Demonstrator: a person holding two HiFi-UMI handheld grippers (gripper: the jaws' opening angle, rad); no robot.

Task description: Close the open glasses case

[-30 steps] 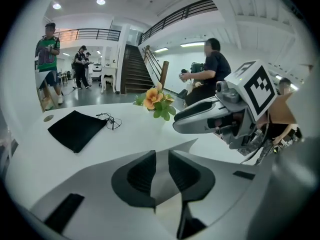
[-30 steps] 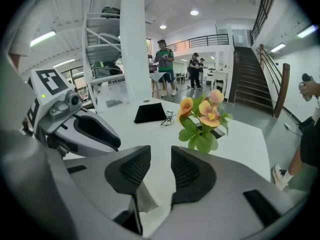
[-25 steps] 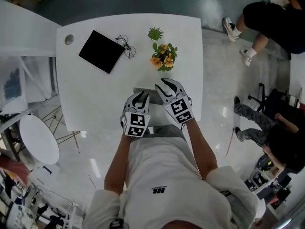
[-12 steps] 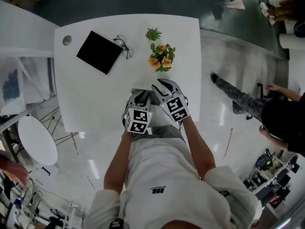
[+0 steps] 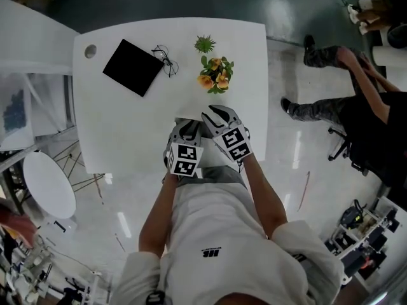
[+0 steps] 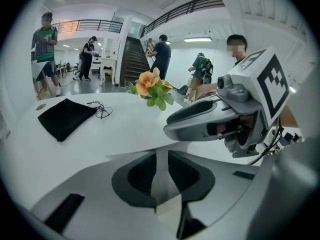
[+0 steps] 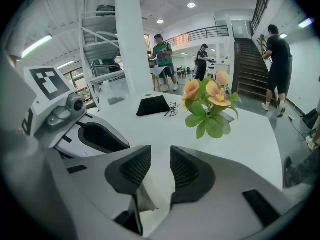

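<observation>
A flat black pouch (image 5: 133, 68) lies at the far left of the white table (image 5: 127, 126), with a pair of thin-framed glasses (image 5: 166, 61) beside it. Both also show in the left gripper view, pouch (image 6: 65, 118) and glasses (image 6: 100, 109). My left gripper (image 5: 188, 127) and right gripper (image 5: 215, 114) hover side by side over the table's near edge, far from them. A pale grey flat patch (image 5: 183, 121) lies under them, mostly hidden. The left gripper (image 6: 161, 156) has its jaws drawn together, holding nothing. The right gripper (image 7: 161, 156) is shut and empty.
A small pot of orange flowers (image 5: 216, 75) stands just beyond the grippers, with a little green plant (image 5: 206, 44) behind it. A round hole (image 5: 91, 51) sits in the far left corner. People move on the floor at right (image 5: 356, 107).
Both grippers' jaws have drawn closer together. The hands stayed over the table's near edge. People at the right have walked on.
</observation>
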